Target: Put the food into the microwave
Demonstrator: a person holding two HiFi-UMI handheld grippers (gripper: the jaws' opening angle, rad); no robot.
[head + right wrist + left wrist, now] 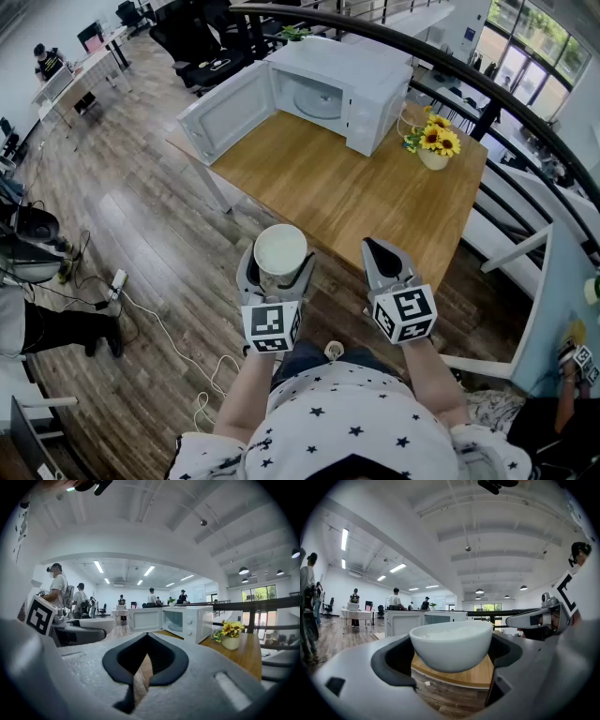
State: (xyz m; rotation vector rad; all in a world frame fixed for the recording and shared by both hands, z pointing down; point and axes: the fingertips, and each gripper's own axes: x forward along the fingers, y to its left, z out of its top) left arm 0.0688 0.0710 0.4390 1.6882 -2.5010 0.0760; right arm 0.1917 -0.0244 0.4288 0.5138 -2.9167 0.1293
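White bowl point(280, 251) of pale food point(451, 631) sits clamped between the wide-spread jaws of the left gripper point(277, 272), held about level in the air just short of the near edge of the wooden table point(356, 202), over the plank floor point(141, 234). Right gripper point(378, 251) hangs beside it, jaws pressed together with nothing between them. Microwave point(361, 89), white, stands at the far end of the table, well apart from the bowl, its door point(228, 112) swung wide open to the left, with a small vase of sunflowers point(435, 142) just right of it.
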